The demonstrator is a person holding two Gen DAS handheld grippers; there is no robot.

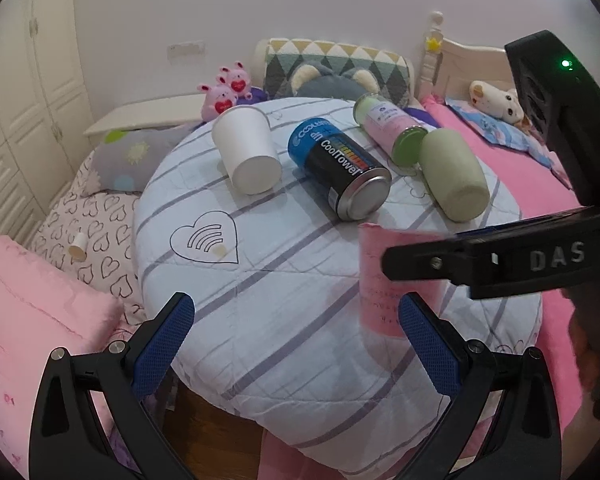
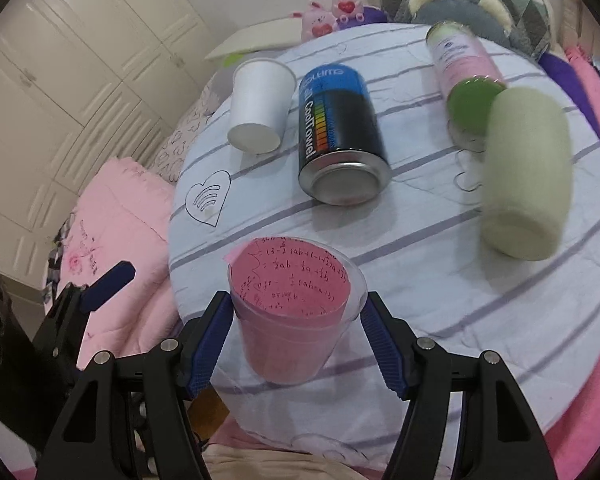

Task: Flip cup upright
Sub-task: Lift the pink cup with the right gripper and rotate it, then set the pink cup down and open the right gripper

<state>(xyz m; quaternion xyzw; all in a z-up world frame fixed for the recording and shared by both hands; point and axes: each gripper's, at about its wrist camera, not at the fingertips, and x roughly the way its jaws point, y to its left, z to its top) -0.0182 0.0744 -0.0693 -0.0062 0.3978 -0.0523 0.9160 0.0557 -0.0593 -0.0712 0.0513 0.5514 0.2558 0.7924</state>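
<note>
A clear plastic cup lined with pink written-on paper (image 2: 292,320) stands mouth up on the round quilted table (image 2: 420,300). My right gripper (image 2: 296,340) has its blue pads on both sides of the cup and is shut on it. In the left wrist view the same cup (image 1: 384,280) shows behind the right gripper's black finger (image 1: 460,260). My left gripper (image 1: 296,344) is open and empty over the table's near edge, left of the cup. A white paper cup (image 1: 248,152) lies on its side at the back left.
A blue and black CoolTowel can (image 1: 340,172), a pale green cylinder (image 1: 452,172) and a pink jar with a green lid (image 1: 388,128) lie on their sides at the back of the table. Pink bedding (image 1: 32,320) and pillows surround the table; plush toys sit behind.
</note>
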